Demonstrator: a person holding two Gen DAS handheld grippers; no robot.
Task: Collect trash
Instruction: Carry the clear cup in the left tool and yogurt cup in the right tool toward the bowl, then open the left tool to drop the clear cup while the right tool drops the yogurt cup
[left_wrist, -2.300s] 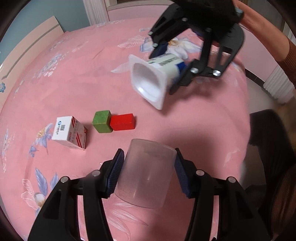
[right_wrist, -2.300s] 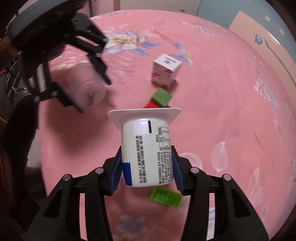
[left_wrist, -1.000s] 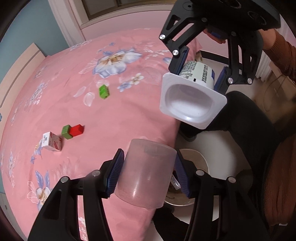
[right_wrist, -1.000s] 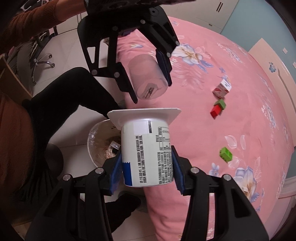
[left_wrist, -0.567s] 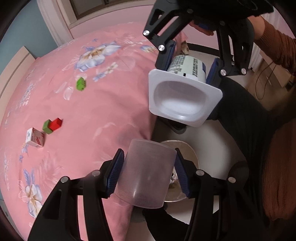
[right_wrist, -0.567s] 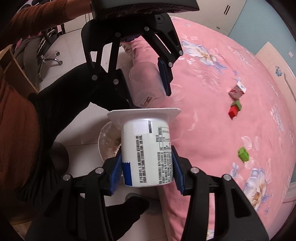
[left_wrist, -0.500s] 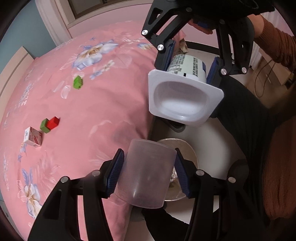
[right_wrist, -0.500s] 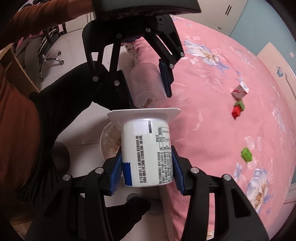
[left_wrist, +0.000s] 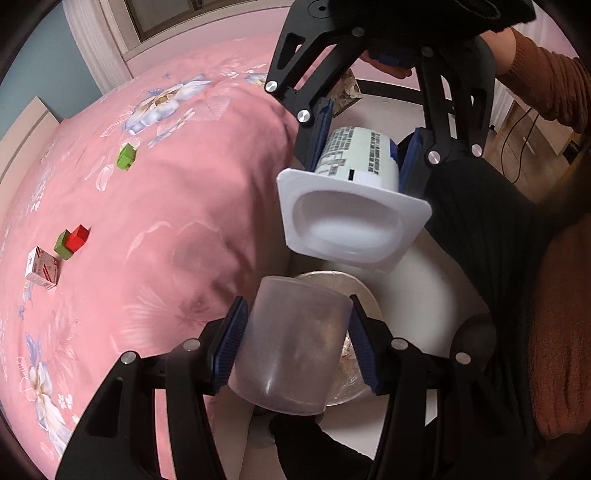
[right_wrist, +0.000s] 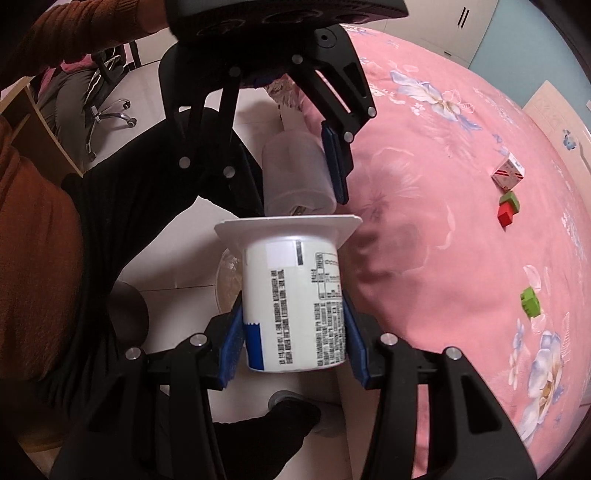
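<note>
We hold both pieces over the bin (left_wrist: 364, 291) at six o'clock: left tongs (left_wrist: 295, 343) clamped on the cup (left_wrist: 291, 347), right tongs (right_wrist: 293, 341) clamped on the tub (right_wrist: 295, 295), mouth tipped down for dropping.

Both cups (left_wrist: 291, 347) (right_wrist: 295, 306) hang above the bin (left_wrist: 364, 295) beside the bed (left_wrist: 166, 221).

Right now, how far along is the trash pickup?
Done: both cups are lifted off the bed. In hand: the left tool grips the clear cup, the right tool the yogurt cup, both above the bin. Left: dropping them in. The small carton remains on the bed.
</note>
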